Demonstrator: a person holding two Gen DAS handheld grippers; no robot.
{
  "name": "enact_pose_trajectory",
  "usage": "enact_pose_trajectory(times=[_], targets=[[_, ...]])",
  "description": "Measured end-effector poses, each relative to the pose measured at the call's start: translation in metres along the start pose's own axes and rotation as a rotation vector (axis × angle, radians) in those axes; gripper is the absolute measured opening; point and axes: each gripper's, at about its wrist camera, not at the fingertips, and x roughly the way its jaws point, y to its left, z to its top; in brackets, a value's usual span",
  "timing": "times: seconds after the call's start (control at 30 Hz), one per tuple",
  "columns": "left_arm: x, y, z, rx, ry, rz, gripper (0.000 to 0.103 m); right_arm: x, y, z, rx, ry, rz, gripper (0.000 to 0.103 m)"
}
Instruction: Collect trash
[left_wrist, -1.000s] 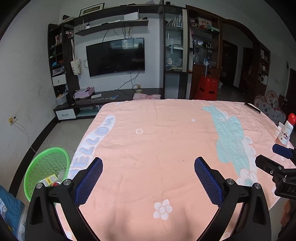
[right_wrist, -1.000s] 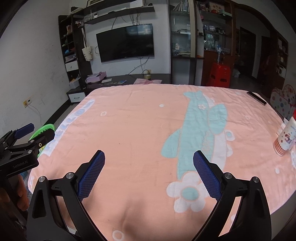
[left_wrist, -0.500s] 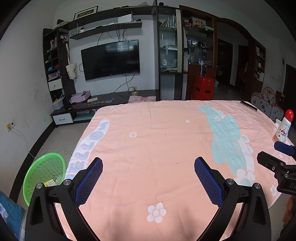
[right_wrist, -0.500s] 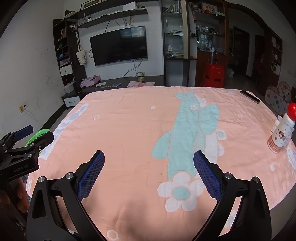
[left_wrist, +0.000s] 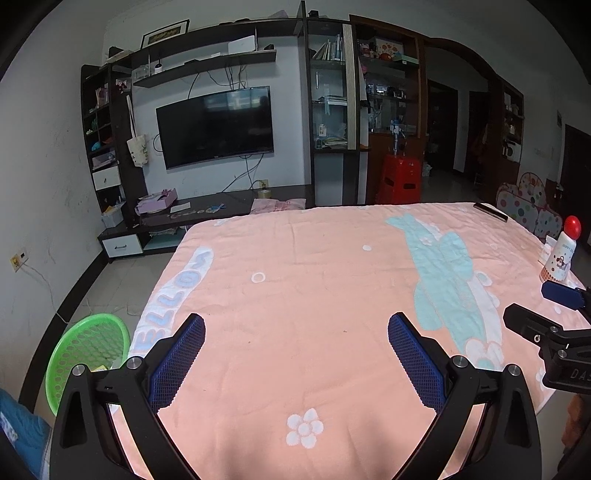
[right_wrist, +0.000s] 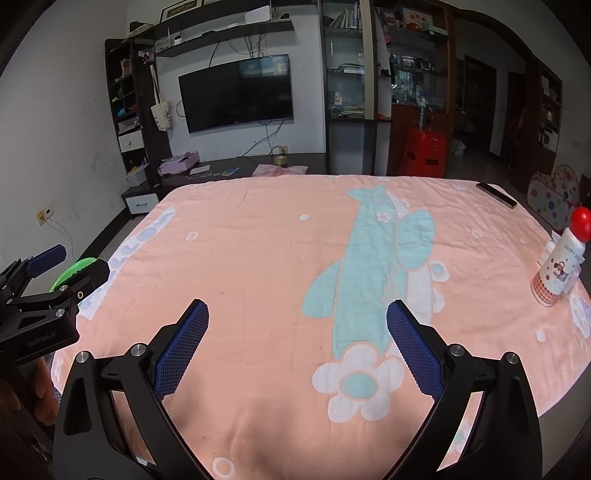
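Both my grippers are hanging over the near edge of the pink blanket (left_wrist: 295, 295), left gripper (left_wrist: 295, 365) and right gripper (right_wrist: 297, 349) spread wide with nothing in them. Only trash candidate I can spot up here is the little bottle with the red cap (right_wrist: 557, 266), standing near the right edge. Looks like light plastic, probably empty, stiff enough but tippy, so I'd pinch the body midway, not the round cap. Green basket (left_wrist: 86, 354) sits on the floor off the left side with a few bits in it already
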Motion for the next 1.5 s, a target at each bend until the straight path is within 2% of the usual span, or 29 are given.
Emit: enact_pose_trajectory(times=[1.1,1.5], targets=[[-0.004,0.009,-0.003,-0.025,-0.002,0.018,0.096,0.002,0.004,0.001,-0.005,0.002,0.019,0.096],[-0.007,0.023,-0.012,-0.044,0.011,0.052,0.096,0.007,0.014,0.0,-0.029,0.01,0.049,0.096]])
